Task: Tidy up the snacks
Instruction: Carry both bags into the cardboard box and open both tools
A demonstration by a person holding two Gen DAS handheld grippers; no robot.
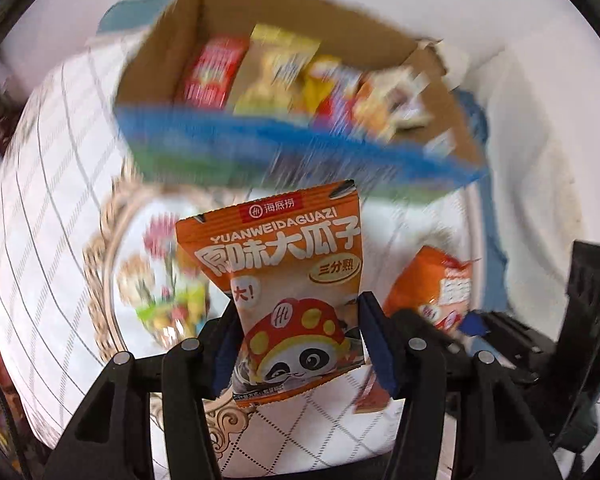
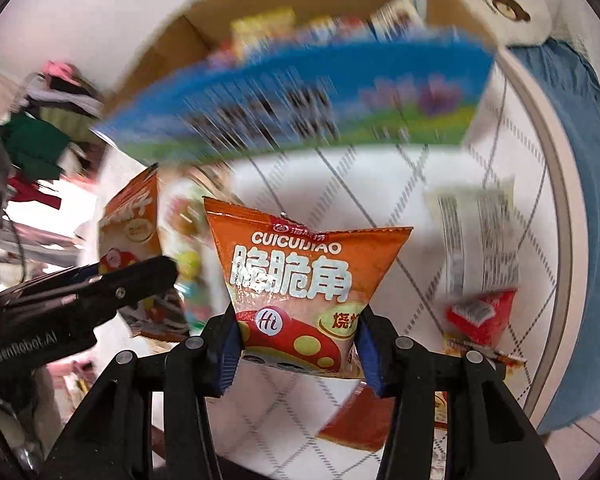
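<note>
My left gripper (image 1: 296,340) is shut on an orange sunflower-seed packet (image 1: 284,264) with a panda on it, held upright above the table. My right gripper (image 2: 298,344) is shut on an orange "Cuicuijiao" snack packet (image 2: 300,276). Ahead of both stands an open cardboard box (image 1: 440,80) with a blue printed front, holding several snack packets (image 1: 276,68). The box also shows in the right wrist view (image 2: 320,0). The left gripper with its packet (image 2: 128,232) appears at the left of the right wrist view. The right gripper's packet (image 1: 432,280) shows at the right of the left wrist view.
The round table has a white checked cloth (image 2: 380,200) with a flower print at its middle. On it at the right lie a white packet (image 2: 480,240) and a red packet (image 2: 484,312). A blue cloth (image 2: 576,200) hangs beyond the table edge. Clothes (image 2: 48,120) are piled at the left.
</note>
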